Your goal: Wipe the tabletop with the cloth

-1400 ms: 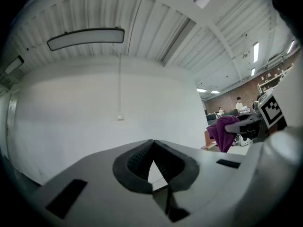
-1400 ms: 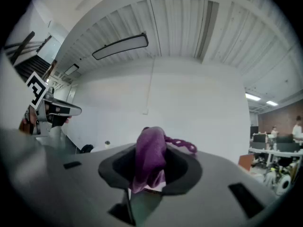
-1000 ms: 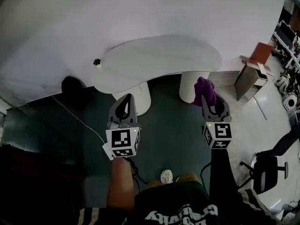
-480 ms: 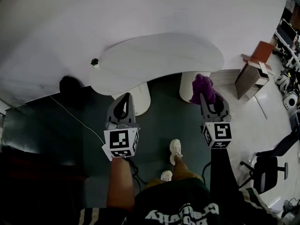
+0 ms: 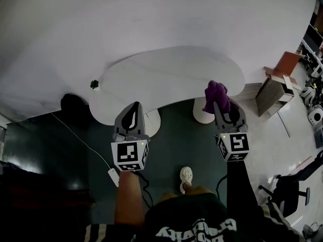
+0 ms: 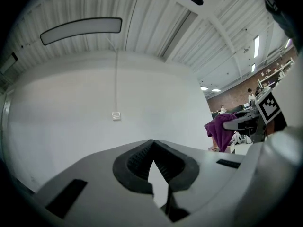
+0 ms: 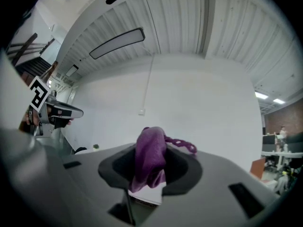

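A white kidney-shaped table (image 5: 166,72) stands against the white wall, seen from above in the head view. My right gripper (image 5: 220,105) is shut on a purple cloth (image 5: 217,94), which bunches up above the jaws over the table's front right edge. The right gripper view shows that cloth (image 7: 150,157) pinched between the dark pads. My left gripper (image 5: 134,109) hangs at the table's front left edge, shut, with nothing between its jaws (image 6: 152,143). From the left gripper view the cloth (image 6: 218,129) shows at the right.
A small potted plant (image 5: 94,84) sits on the table's far left end. A black object (image 5: 73,102) lies on the dark floor to the left, with a white cable (image 5: 81,130). A wooden cabinet (image 5: 275,87) and an office chair (image 5: 292,190) stand to the right.
The person has stepped toward the table, so it sits nearer and both grippers now reach its front edge. The cloth stays held in the right gripper.
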The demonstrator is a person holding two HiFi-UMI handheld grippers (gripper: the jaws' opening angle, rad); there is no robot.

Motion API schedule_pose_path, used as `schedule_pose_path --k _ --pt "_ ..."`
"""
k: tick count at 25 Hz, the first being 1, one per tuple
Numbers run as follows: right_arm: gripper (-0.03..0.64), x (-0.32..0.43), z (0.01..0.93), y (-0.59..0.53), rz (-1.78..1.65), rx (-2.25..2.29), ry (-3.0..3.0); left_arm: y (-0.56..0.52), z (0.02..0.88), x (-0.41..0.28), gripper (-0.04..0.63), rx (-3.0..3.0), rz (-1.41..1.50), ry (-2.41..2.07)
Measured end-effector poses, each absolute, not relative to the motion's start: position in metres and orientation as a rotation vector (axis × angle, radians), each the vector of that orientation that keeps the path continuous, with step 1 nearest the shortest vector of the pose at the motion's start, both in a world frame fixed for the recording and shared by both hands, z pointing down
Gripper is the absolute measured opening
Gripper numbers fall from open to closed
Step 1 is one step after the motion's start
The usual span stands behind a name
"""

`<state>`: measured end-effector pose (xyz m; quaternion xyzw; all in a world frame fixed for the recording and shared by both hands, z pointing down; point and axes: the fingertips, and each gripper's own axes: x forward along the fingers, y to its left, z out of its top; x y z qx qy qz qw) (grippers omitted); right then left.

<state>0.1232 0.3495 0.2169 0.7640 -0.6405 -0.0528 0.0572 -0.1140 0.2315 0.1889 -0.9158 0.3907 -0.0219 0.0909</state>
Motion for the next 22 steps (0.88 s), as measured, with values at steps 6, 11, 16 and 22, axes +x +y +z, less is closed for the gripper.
schedule_pose_path --k 6,11,16,22 --pt "0.141 0.170 0.220 0.278 -0.134 2.291 -1.991 0.171 0.189 -0.064 0.000 -2.707 -0.087 1.169" --pt "0.141 0.198 0.220 0.210 -0.116 2.265 -2.036 0.113 0.186 -0.034 0.000 -2.693 -0.114 1.194" --pt "0.141 0.197 0.224 0.215 -0.137 2.253 -2.072 0.127 0.191 -0.031 0.000 -2.664 -0.121 1.192" --pt "0.141 0.202 0.225 0.182 -0.111 2.234 -2.139 0.104 0.189 -0.022 0.000 -2.643 -0.146 1.181"
